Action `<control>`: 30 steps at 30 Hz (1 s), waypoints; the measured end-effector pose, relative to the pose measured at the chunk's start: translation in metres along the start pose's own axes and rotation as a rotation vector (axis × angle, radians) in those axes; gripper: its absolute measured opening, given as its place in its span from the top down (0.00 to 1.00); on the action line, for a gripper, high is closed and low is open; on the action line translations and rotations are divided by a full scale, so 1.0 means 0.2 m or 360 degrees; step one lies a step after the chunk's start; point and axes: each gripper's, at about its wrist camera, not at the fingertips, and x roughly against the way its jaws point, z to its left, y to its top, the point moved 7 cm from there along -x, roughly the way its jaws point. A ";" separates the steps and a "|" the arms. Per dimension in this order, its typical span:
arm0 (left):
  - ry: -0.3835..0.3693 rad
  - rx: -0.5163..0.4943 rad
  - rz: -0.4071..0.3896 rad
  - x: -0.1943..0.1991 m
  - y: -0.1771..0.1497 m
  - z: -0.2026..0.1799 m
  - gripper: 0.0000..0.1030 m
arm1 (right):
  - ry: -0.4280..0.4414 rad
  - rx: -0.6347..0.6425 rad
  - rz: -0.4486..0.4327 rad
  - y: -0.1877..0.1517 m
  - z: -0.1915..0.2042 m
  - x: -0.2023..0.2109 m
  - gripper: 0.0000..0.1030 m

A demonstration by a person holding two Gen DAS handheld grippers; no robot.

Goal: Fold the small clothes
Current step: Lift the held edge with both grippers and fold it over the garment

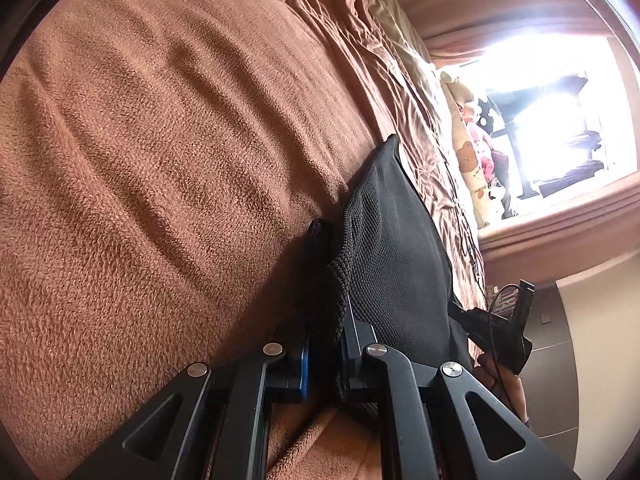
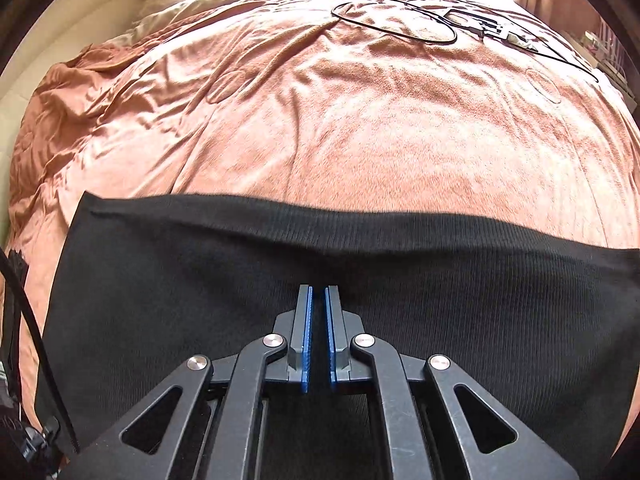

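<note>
A black ribbed knit garment (image 2: 160, 300) lies spread flat on the brown fleece blanket (image 2: 360, 120), its straight far edge running across the right wrist view. My right gripper (image 2: 319, 289) hovers over the middle of the cloth, pointing steeply down. Its blue pads (image 2: 308, 332) stand almost together, with nothing between them. In the left wrist view my left gripper (image 1: 326, 320) is shut on a bunched edge of the same black garment (image 1: 392, 240), whose fabric rises in a fold from between the fingers.
A thin black cable (image 2: 394, 20) loops on the far part of the bed beside a flat dark object (image 2: 488, 24). A bear-print pillow (image 1: 470, 160) lies near the bright window (image 1: 552, 128). A hand (image 1: 500, 380) holds black hardware at the bed's edge.
</note>
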 end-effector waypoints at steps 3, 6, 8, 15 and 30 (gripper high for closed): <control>-0.0017 0.0011 0.0001 0.00 -0.01 0.00 0.89 | 0.0019 -0.0047 0.0028 0.05 -0.02 -0.03 0.97; -0.0059 0.0042 0.0011 0.00 0.00 -0.01 0.90 | 0.0036 -0.0069 0.0045 0.07 -0.01 0.00 0.97; -0.0115 0.0072 0.0011 0.01 0.01 -0.02 0.90 | 0.0109 -0.0058 0.0041 0.04 0.03 0.05 0.97; -0.0306 0.0169 0.0010 0.05 0.05 -0.06 0.91 | 0.0145 0.0018 0.0121 -0.24 0.11 0.14 0.97; -0.0561 0.0117 0.0063 0.09 0.14 -0.45 0.91 | 0.0285 -0.0046 0.0150 -0.76 0.15 0.38 0.97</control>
